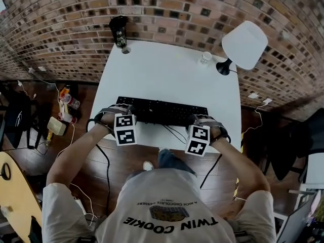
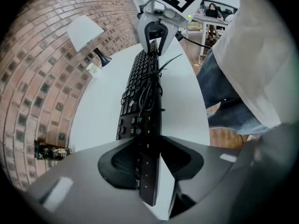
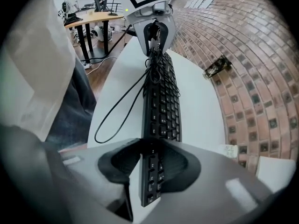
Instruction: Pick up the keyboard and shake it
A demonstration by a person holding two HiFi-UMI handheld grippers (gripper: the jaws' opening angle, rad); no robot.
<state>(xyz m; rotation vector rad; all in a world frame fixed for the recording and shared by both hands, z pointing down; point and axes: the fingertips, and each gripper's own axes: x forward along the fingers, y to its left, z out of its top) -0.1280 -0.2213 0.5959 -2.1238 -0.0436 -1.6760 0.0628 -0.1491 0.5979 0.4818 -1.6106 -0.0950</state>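
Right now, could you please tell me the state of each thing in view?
keyboard: lying along the table's near edge, clamped at both ends.
left gripper: shut on the keyboard's left end.
right gripper: shut on its right end.
cable: loose, bunched on the keyboard.
lamp: upright.

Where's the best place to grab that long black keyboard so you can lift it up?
By its two short ends, one gripper from each side. The keyboard is long, thin and flat, so end grips should keep it level. The left gripper and right gripper clamp there, clear of the loose cable.

White lamp point(image 1: 244, 44), black can point(image 1: 119, 32)
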